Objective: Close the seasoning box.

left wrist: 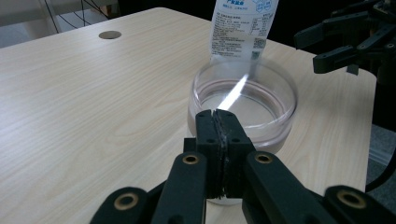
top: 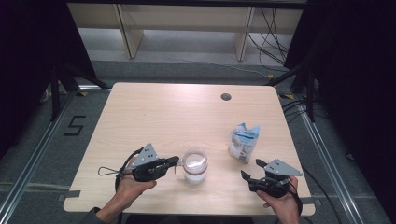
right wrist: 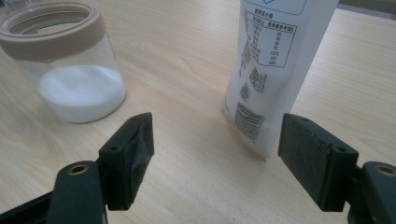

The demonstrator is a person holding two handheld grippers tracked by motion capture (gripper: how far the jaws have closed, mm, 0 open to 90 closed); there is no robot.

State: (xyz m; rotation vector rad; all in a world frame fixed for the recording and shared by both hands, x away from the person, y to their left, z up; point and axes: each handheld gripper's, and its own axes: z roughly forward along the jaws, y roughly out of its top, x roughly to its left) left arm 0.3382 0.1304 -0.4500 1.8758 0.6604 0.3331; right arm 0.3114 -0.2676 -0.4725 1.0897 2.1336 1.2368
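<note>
A clear jar [top: 194, 165] with a beige rim, open at the top, stands near the table's front edge with white powder in its bottom. My left gripper [top: 176, 161] is shut, its tips at the jar's near rim [left wrist: 243, 100]. In the left gripper view a thin bright streak runs from the gripper [left wrist: 217, 114] across the jar's mouth; I cannot tell whether it is a held thing or a glint. A white and blue printed bag [top: 243, 142] stands upright to the jar's right. My right gripper [top: 251, 168] is open just in front of the bag [right wrist: 275, 70], nothing between its pads [right wrist: 219, 140]; the jar [right wrist: 65, 65] is to its left.
The light wooden table [top: 154, 116] has a round cable hole [top: 226, 97] at the back right. Its right edge lies close beyond the bag. Black cables trail from both grippers. A dark floor with metal rails surrounds the table.
</note>
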